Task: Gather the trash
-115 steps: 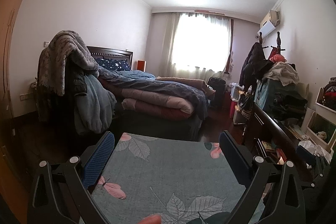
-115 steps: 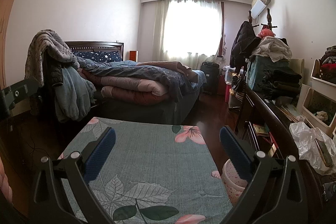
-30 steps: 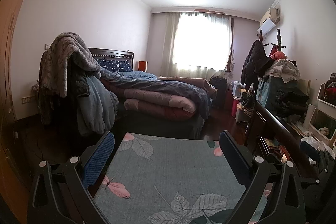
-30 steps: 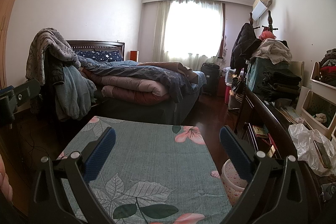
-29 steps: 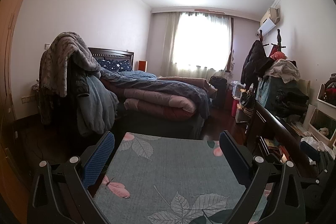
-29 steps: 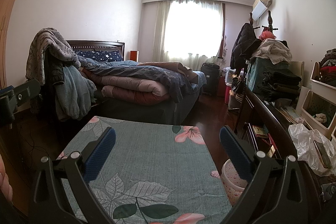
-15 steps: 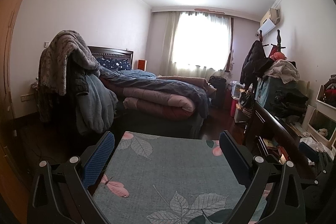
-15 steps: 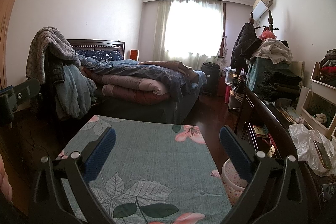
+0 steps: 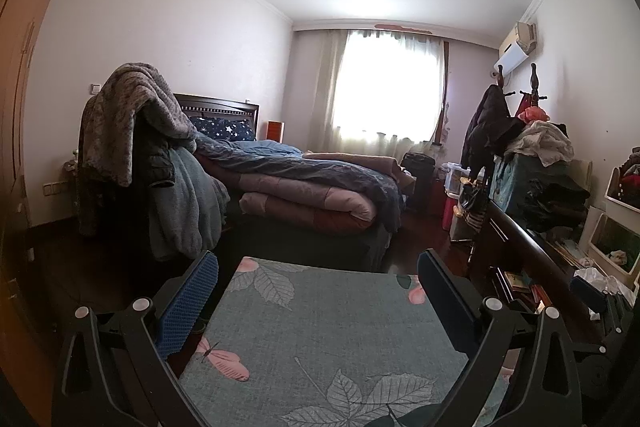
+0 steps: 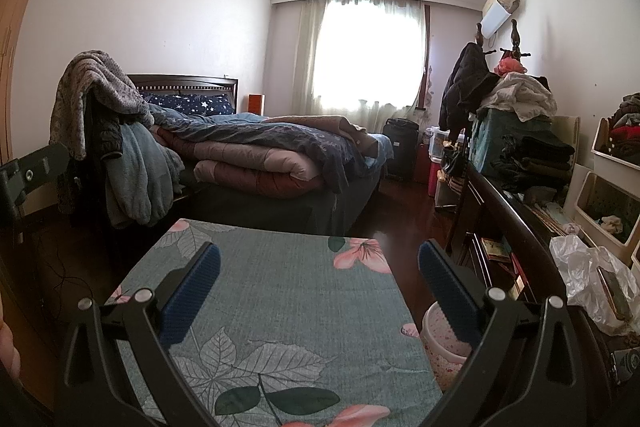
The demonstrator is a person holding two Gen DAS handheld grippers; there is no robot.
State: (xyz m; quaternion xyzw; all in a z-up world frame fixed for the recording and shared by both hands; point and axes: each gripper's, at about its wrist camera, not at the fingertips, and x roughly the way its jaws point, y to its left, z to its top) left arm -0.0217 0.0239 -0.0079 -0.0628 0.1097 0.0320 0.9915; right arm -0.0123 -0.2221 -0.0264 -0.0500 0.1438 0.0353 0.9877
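My left gripper [image 9: 318, 277] is open above a table covered with a green floral cloth [image 9: 320, 331], nothing between its blue pads. My right gripper [image 10: 319, 269] is open over the same cloth [image 10: 280, 291], also empty. A small pink-speckled bin [image 10: 442, 337] stands on the floor by the table's right edge, just behind the right finger. A crumpled white plastic bag [image 10: 588, 279] lies on the dark dresser at the right; in the left wrist view it shows as a bag [image 9: 600, 281] at the far right. No loose trash shows on the cloth.
A bed [image 10: 272, 155] piled with quilts stands beyond the table. A chair draped with blankets [image 9: 140, 155] is at the left. A dark dresser [image 10: 516, 227] loaded with clothes and white bins runs along the right wall. Dark wooden floor [image 10: 400, 211] lies between bed and dresser.
Both views have risen and drifted slightly; the table edge sits a little lower in frame. Both grippers stay open and empty.
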